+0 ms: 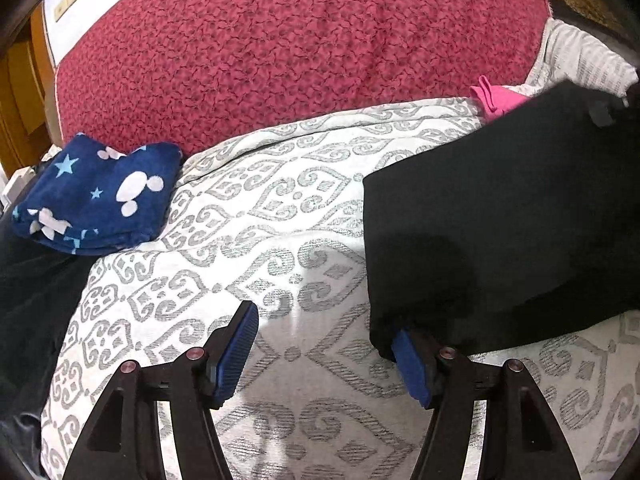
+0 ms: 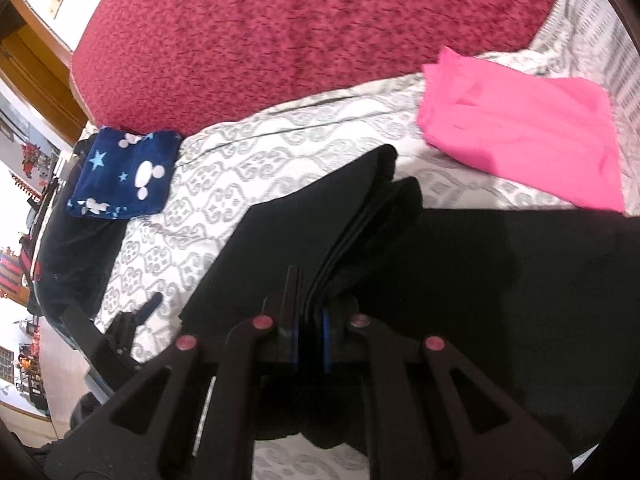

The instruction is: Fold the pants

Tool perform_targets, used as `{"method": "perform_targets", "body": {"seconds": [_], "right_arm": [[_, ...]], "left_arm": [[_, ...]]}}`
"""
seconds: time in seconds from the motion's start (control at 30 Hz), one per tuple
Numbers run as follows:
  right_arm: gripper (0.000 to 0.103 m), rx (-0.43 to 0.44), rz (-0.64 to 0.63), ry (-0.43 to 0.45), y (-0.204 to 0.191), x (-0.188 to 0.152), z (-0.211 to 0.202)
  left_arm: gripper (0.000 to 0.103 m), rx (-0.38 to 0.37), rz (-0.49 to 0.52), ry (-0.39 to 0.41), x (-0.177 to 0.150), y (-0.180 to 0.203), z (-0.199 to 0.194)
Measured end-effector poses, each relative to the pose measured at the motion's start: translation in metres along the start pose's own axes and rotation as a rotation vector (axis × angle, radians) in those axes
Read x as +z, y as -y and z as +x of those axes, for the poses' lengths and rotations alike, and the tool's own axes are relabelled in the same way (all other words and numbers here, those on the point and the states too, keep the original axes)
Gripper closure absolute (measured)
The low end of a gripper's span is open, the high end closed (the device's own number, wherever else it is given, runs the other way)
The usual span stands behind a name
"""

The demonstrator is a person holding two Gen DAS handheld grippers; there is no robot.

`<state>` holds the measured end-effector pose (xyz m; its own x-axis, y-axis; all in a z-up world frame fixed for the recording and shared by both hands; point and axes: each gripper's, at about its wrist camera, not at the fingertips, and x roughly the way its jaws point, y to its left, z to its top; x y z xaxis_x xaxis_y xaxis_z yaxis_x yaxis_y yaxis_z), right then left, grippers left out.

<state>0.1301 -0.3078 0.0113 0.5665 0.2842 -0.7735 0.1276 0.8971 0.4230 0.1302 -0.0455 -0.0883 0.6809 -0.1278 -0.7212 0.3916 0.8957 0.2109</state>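
Note:
The black pants [image 1: 500, 224] lie folded on the white and grey patterned bedspread [image 1: 280, 216], on the right of the left wrist view. My left gripper [image 1: 324, 356] is open over the bedspread; its right finger [image 1: 412, 372] touches the pants' near left corner, with nothing held. My right gripper [image 2: 310, 340] is shut on a stack of folded layers of the black pants [image 2: 360, 232], which rise between its blue pads. The left gripper's finger [image 2: 148, 308] shows at lower left in the right wrist view.
A folded navy blanket with stars and white mouse shapes [image 1: 96, 196] lies at the bed's left. A folded pink garment [image 2: 520, 128] lies behind the pants. A red textured cover [image 1: 300, 40] spans the back. Dark cloth [image 1: 28, 300] hangs off the left edge.

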Motion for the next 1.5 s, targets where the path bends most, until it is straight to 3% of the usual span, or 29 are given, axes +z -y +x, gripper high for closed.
{"method": "perform_targets", "body": {"seconds": [0.33,0.63,0.77,0.87,1.07,1.27,1.5], "right_arm": [[0.093,-0.042,0.040,-0.083,0.044,-0.030,0.021],[0.093,-0.059,-0.010,0.033,0.041,-0.025,-0.011],[0.090,-0.097,0.034,-0.070,0.062,-0.036,0.013],[0.088,-0.074,0.128,-0.119,0.084,-0.047,0.029],[0.086,-0.085,0.138,-0.086,0.086,-0.052,0.022],[0.093,-0.131,0.047,0.006,0.065,-0.046,0.007],[0.090,-0.139,0.099,-0.040,0.083,-0.054,0.020]], "left_arm": [[0.036,0.011,0.069,0.006,-0.004,0.013,-0.002],[0.036,-0.017,0.087,-0.005,-0.004,0.022,-0.001],[0.036,-0.023,0.084,-0.009,-0.005,0.023,-0.001],[0.036,-0.037,0.085,-0.013,-0.005,0.021,-0.003],[0.036,-0.046,0.099,-0.012,-0.008,0.020,-0.008],[0.036,-0.037,0.107,-0.017,-0.009,0.024,-0.009],[0.036,-0.101,0.075,-0.022,-0.006,0.020,-0.023]]}}
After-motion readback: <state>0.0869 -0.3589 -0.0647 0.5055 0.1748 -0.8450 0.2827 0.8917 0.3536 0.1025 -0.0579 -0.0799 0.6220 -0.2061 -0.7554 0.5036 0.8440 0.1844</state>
